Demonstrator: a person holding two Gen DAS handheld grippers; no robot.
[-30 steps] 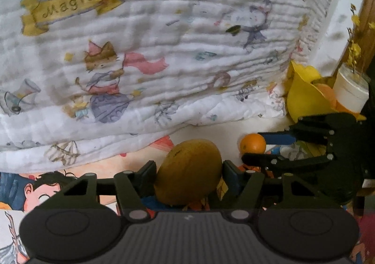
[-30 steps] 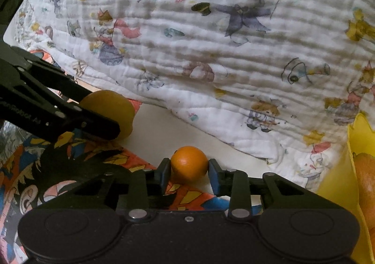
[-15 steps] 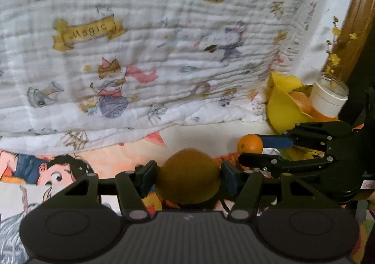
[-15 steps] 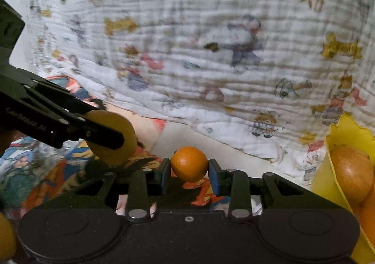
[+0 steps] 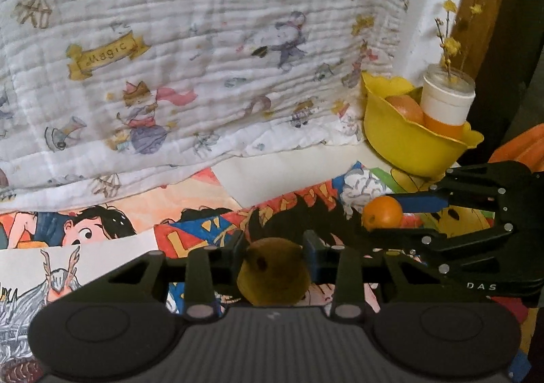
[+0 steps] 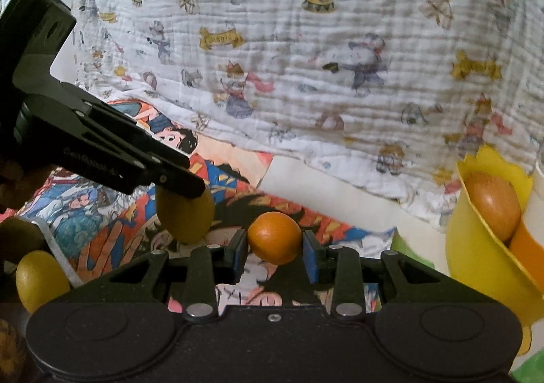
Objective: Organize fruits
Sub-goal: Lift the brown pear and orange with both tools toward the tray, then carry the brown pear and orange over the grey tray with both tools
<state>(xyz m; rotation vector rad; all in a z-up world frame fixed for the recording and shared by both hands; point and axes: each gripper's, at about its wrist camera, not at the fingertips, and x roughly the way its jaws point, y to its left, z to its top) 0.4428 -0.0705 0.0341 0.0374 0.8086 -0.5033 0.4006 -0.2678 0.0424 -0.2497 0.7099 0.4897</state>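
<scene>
Fruits are held off the surface in both grippers: the left gripper (image 5: 274,248) pinches a brownish-green kiwi (image 5: 274,272), and the right gripper (image 6: 274,245) pinches a small round orange (image 6: 274,237). The left jaws have just been closing, and the kiwi sits between their pads. Its long axis now runs roughly along the gripper's pointing line, one dimpled end turned toward the camera; a second ago it showed its broad side. The orange is near-spherical, so no axis can be told. Under both lies a surface covered with bright cartoon drawings (image 5: 190,230). Behind hangs a white quilted blanket (image 5: 190,53) printed with circus animals and yellow banners reading "Magic". To the right stands a yellow wavy-rimmed bowl (image 5: 401,141) holding an orange-brown fruit (image 5: 404,109), with a white cup (image 5: 447,104) of dried yellow flowers touching it. Compared with a second ago, more of the drawings and the bowl are visible. Letters "DAS" show on the right gripper's side. Another yellow fruit (image 6: 40,276) lies at the right view's lower left.
</scene>
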